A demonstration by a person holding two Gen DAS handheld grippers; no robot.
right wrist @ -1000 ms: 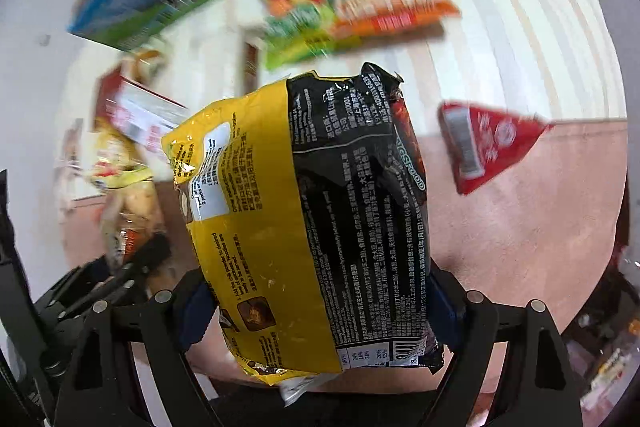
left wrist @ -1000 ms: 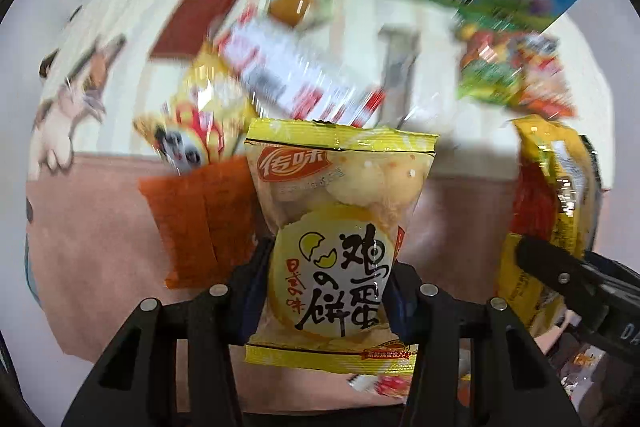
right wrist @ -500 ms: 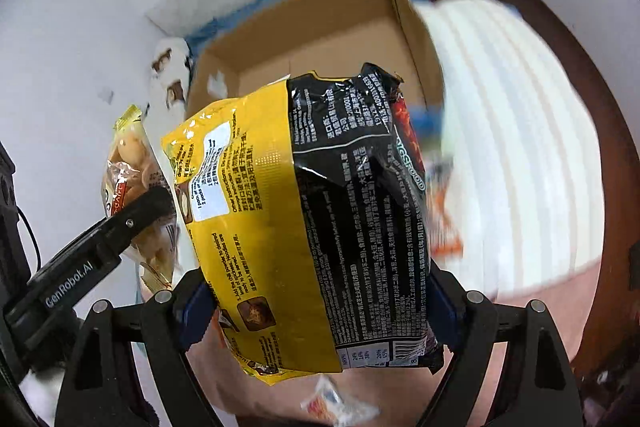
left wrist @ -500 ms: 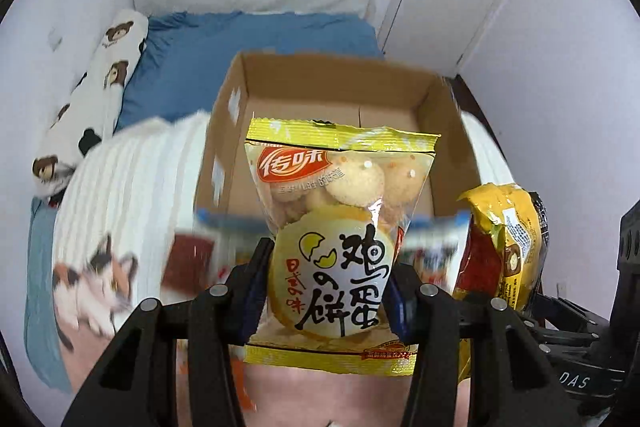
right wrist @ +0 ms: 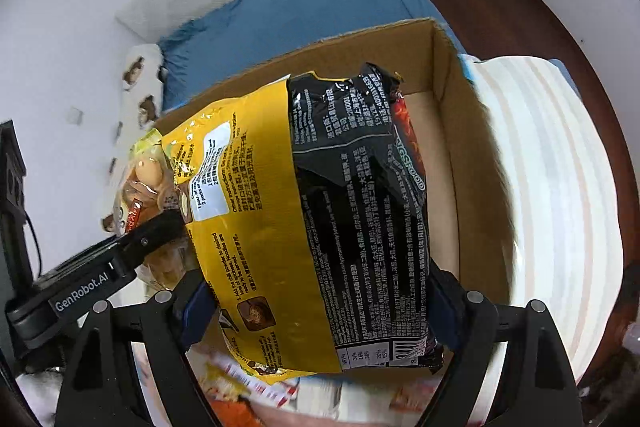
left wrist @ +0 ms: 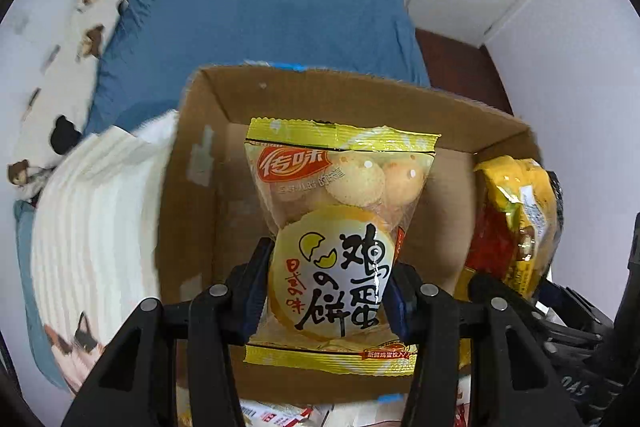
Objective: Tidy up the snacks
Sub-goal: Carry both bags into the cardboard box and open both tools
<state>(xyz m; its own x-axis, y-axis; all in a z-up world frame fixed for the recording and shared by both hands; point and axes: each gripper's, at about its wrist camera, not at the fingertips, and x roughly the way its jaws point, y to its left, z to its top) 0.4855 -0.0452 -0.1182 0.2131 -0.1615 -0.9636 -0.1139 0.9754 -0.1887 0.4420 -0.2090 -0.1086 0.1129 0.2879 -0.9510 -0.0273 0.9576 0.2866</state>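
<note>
Yellow biscuit bag [left wrist: 340, 239] clamped in the left gripper [left wrist: 326, 291], noodle packet [right wrist: 316, 227] gripped by the right gripper [right wrist: 320, 303], over 1 cardboard box [left wrist: 192, 187].

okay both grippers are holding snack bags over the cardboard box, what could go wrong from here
The left gripper pinches the egg cookie bag only at its lower half, so the top-heavy pack could tip or crush cookies. The right gripper holds the large noodle packet close beside the left one; the bags may collide when lowered together. The cardboard box rests on soft striped bedding, so a bump against its wall could tilt it.
</note>
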